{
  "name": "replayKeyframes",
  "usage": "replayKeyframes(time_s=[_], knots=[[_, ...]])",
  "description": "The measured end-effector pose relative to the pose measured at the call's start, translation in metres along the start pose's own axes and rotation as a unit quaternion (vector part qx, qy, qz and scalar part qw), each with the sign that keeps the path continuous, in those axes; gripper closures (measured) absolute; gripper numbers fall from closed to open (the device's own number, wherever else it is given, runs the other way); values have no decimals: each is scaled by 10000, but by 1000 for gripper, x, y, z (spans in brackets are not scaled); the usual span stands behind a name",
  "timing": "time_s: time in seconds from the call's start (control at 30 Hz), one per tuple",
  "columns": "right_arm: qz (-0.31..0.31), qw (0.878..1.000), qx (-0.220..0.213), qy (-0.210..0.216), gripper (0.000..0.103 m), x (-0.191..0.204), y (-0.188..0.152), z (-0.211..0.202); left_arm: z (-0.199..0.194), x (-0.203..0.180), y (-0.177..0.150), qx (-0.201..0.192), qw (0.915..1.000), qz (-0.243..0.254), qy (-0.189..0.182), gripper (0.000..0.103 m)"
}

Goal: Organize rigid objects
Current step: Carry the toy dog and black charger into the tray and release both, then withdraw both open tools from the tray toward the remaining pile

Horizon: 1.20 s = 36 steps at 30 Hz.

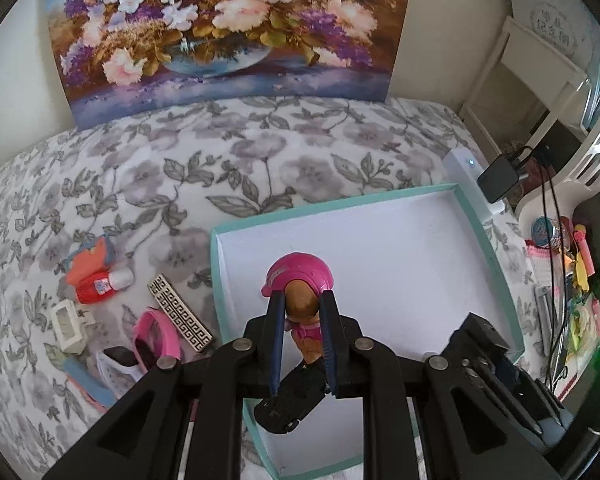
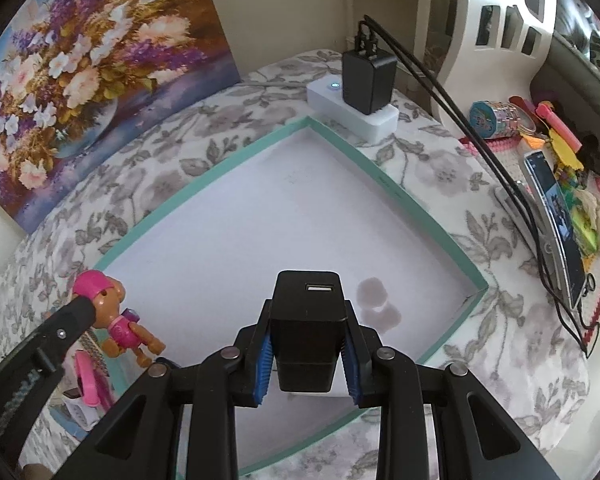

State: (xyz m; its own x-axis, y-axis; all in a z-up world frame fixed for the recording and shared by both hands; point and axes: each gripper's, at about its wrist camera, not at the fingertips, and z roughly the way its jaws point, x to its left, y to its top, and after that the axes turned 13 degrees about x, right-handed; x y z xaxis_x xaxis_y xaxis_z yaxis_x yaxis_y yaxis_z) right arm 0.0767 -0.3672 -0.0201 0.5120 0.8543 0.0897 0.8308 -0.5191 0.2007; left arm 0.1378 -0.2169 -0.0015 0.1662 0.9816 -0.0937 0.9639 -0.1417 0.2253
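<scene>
Toy figure point(image 1: 300, 300) pinched by its head between left gripper point(image 1: 302, 344) pads, body dangling clear for release. Black charger block point(image 2: 306, 320) clamped squarely in right gripper point(image 2: 306, 356). Beneath both, teal-rimmed tray point(image 2: 384, 164), empty, apparently the intended destination. Beyond, leftover trinkets point(image 1: 100, 284) on floral cloth point(image 1: 220, 148).

Both tools are matte black plastic linkages. The left gripper point(image 1: 301, 340) has slim fingers faced with dark blue ribbed pads point(image 1: 276, 344) and round silver pivot pins. The right gripper point(image 2: 306, 354) matches it, its pads point(image 2: 263, 364) brighter blue, with triangular cut-outs in the arms.
</scene>
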Motion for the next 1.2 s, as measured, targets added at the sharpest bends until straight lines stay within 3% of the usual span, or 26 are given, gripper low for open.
replayKeyframes(time_s=[0.27, 0.33, 0.4, 0.53, 0.7, 0.77, 0.8, 0.83, 0.97, 1.2], knots=[[-16, 10000, -19, -70, 72, 1, 0, 5, 14, 1, 0, 62, 10000, 30, -6, 84], [-40, 9999, -14, -94, 72, 3, 0, 6, 14, 2, -1, 70, 10000, 22, 10, 75], [-56, 9999, 10, -109, 71, 3, 0, 7, 15, 3, -1, 100, 9999, 2, 8, 59], [-87, 9999, 68, -132, 71, 5, -1, 11, 17, 8, -3, 196, 9997, -82, 110, 55], [-149, 9997, 145, -153, 70, 7, -3, 16, 20, 23, -6, 315, 9988, -328, 161, 44], [-160, 9996, 164, -177, 59, 8, -3, 18, 21, 29, -8, 343, 9984, -395, 194, 34], [-168, 9995, 193, -172, 42, 9, -3, 19, 22, 32, -8, 352, 9981, -449, 224, 26], [-162, 9996, 202, -149, 36, 9, -4, 20, 23, 36, -9, 369, 9976, -519, 253, 24], [-188, 9994, 215, -194, 34, 11, -5, 22, 26, 48, -10, 458, 9961, -702, 257, 20], [-154, 9993, 238, -230, 15, 10, -5, 26, 31, 68, -12, 606, 9920, -1024, 412, 18]])
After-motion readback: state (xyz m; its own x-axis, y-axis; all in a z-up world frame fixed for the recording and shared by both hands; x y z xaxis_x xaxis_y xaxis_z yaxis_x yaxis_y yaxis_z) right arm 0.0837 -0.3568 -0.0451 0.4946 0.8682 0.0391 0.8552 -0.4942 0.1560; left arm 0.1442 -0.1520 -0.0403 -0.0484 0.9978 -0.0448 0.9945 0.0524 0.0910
